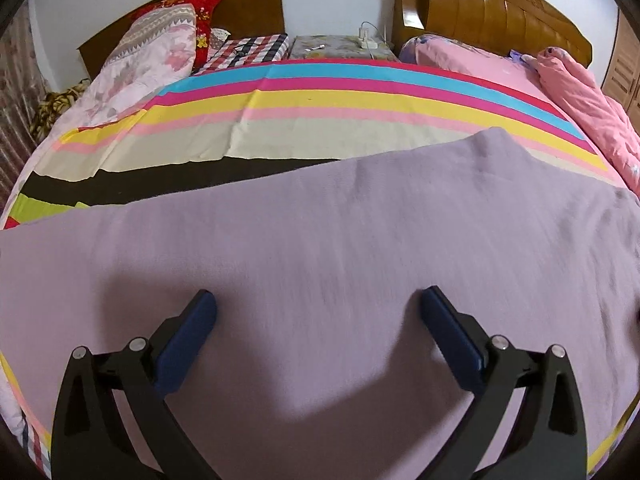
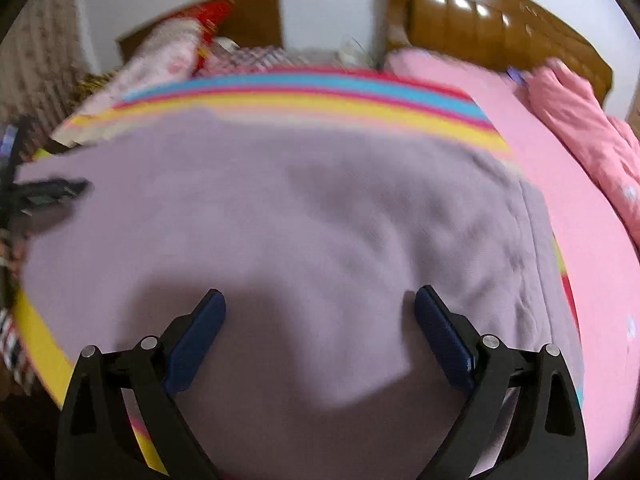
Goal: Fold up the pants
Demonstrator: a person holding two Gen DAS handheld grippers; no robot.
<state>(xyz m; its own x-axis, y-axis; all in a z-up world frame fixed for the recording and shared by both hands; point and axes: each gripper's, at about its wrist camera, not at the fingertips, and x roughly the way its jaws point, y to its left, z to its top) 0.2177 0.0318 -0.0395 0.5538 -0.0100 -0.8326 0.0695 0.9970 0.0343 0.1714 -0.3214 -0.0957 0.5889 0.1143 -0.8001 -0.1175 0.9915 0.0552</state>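
Note:
Lilac pants (image 1: 320,248) lie spread flat across the striped bed sheet and fill the lower half of the left wrist view. My left gripper (image 1: 318,304) hovers over them, open, nothing between its blue pads. The right wrist view is motion-blurred; the same pants (image 2: 304,216) show there with soft wrinkles toward their right edge. Over that cloth my right gripper (image 2: 320,300) is open and empty. At the left edge of that view a dark blurred shape is the left gripper (image 2: 48,192), low over the pants' left end.
A striped sheet (image 1: 320,100) covers the bed. Pillows (image 1: 152,56) lie at the far left, a pink quilt (image 1: 584,100) at the right, and a nightstand (image 1: 340,46) stands between two wooden headboards. A pink sheet (image 2: 560,184) borders the pants on the right.

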